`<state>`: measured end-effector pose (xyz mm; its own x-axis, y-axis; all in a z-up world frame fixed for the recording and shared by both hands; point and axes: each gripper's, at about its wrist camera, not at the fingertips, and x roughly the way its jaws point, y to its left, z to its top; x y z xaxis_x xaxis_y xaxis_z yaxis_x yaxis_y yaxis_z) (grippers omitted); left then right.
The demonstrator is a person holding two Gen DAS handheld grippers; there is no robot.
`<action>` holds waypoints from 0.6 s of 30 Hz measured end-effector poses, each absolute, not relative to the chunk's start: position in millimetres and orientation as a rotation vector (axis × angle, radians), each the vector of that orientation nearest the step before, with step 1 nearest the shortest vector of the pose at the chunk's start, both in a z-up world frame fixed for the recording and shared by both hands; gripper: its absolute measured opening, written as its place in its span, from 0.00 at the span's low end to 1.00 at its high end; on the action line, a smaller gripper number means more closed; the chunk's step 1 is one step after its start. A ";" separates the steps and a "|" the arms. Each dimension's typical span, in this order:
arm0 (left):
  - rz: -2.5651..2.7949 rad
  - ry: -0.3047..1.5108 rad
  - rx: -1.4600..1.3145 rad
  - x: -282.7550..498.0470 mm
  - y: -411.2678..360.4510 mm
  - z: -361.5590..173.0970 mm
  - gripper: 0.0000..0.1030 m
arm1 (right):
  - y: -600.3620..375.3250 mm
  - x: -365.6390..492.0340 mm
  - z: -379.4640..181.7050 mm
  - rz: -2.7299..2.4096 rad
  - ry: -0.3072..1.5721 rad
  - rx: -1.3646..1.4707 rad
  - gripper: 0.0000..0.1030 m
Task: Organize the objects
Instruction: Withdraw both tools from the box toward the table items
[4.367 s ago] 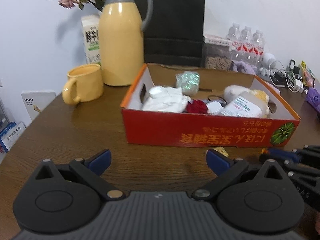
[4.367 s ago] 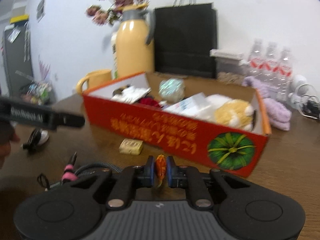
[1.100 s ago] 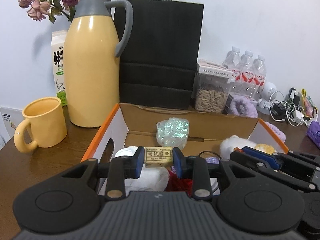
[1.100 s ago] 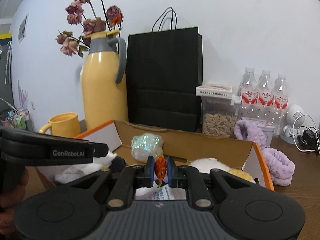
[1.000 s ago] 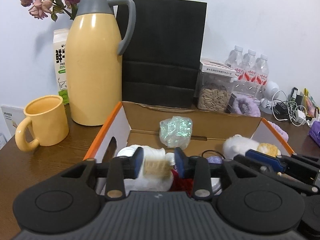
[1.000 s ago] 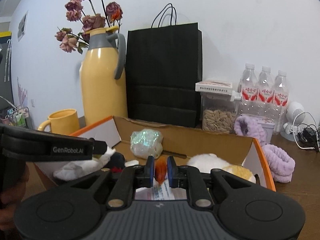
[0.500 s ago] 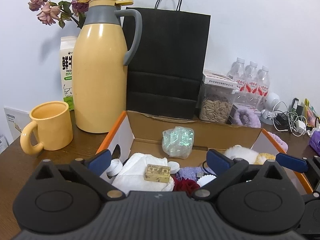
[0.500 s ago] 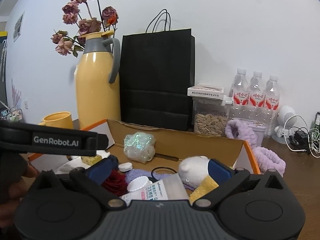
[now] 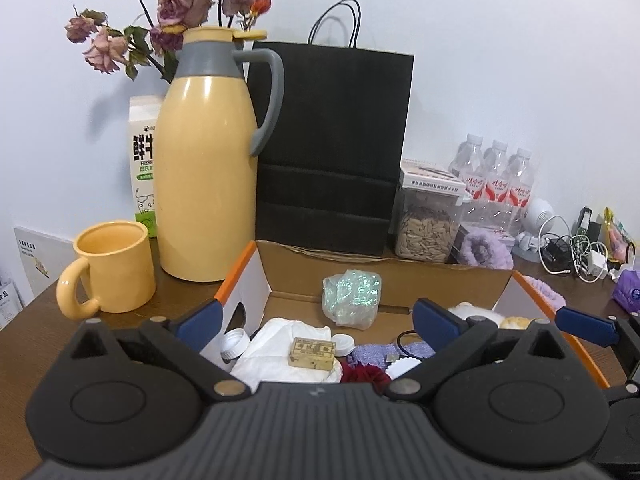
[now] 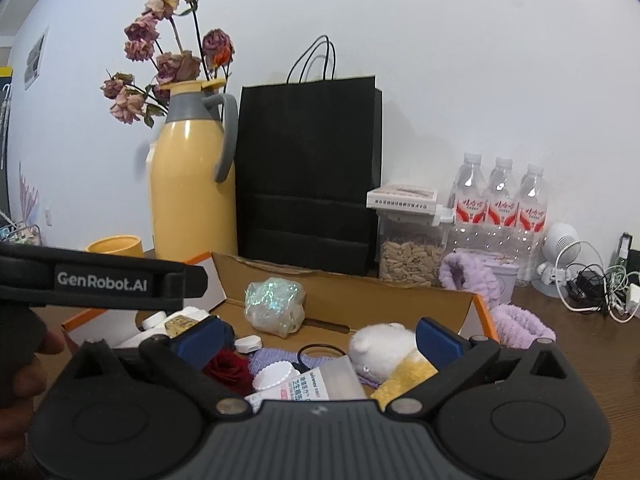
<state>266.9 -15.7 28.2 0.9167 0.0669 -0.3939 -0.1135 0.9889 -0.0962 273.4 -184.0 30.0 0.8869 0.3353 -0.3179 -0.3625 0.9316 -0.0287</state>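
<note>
An orange-rimmed cardboard box [image 9: 239,266] holds several small items. My left gripper [image 9: 316,320] hangs open above its left part, with nothing between the fingers. Below it a small tan printed block [image 9: 312,353] lies on white tissue [image 9: 276,344]. My right gripper [image 10: 320,338] is also open and empty, above the box [image 10: 360,292]. Under it are a red rose [image 10: 228,366], a white plush [image 10: 380,348] and a labelled bottle [image 10: 316,386]. The tan block [image 10: 180,322] shows at the left. An iridescent bundle [image 9: 352,294] rests against the back wall.
Behind the box stand a yellow jug [image 9: 204,184], a yellow mug [image 9: 112,268], a black paper bag [image 9: 332,148], a seed jar [image 9: 428,220] and water bottles [image 9: 496,180]. Purple fuzzy bands [image 10: 516,324] and tangled cables [image 9: 576,252] lie to the right.
Both grippers have opened. The tan block fell from the left jaws onto the tissue in the box. The small orange piece left the right jaws and is out of sight.
</note>
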 end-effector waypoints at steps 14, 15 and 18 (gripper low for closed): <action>0.124 0.391 -0.117 203.9 -8.6 41.7 1.00 | -192.1 204.3 37.5 0.388 0.307 -0.101 1.00; 0.124 0.392 -0.114 199.3 -8.0 42.3 1.00 | -192.6 199.4 36.9 0.392 0.312 -0.103 1.00; 0.127 0.397 -0.102 185.1 -6.4 43.1 1.00 | -192.4 184.2 32.6 0.415 0.332 -0.111 1.00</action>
